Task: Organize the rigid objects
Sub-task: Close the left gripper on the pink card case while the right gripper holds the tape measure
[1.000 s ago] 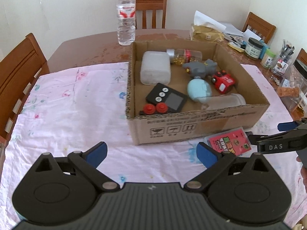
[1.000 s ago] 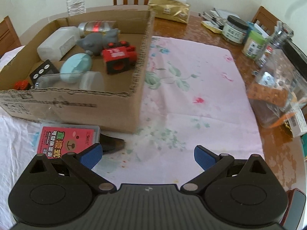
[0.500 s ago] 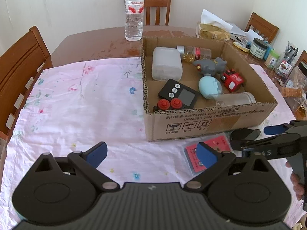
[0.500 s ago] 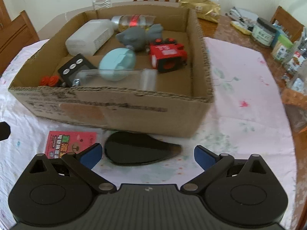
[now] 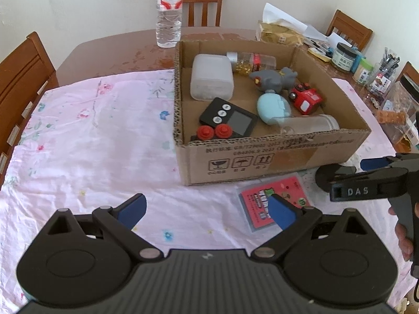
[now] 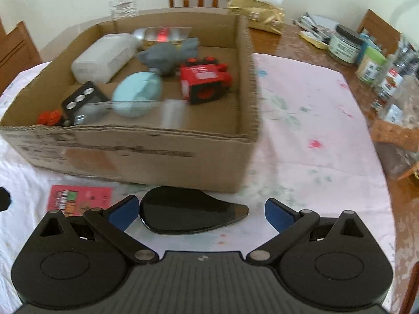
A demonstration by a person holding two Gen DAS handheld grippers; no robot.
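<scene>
A cardboard box on the pink cloth holds several rigid items: a white container, a black timer, a grey toy, a red toy and a teal case. A red card pack lies in front of the box, by my left gripper's right fingertip. My left gripper is open and empty. A black teardrop-shaped object lies on the cloth between the open fingers of my right gripper. The right gripper also shows in the left wrist view.
A water bottle stands behind the box. Jars and containers crowd the table's right side. A gold bag lies behind the box. Wooden chairs stand around the table.
My right gripper has swung left and closed in, so the black object now lies between its fingers. My left gripper view has shifted slightly; it stays open.
</scene>
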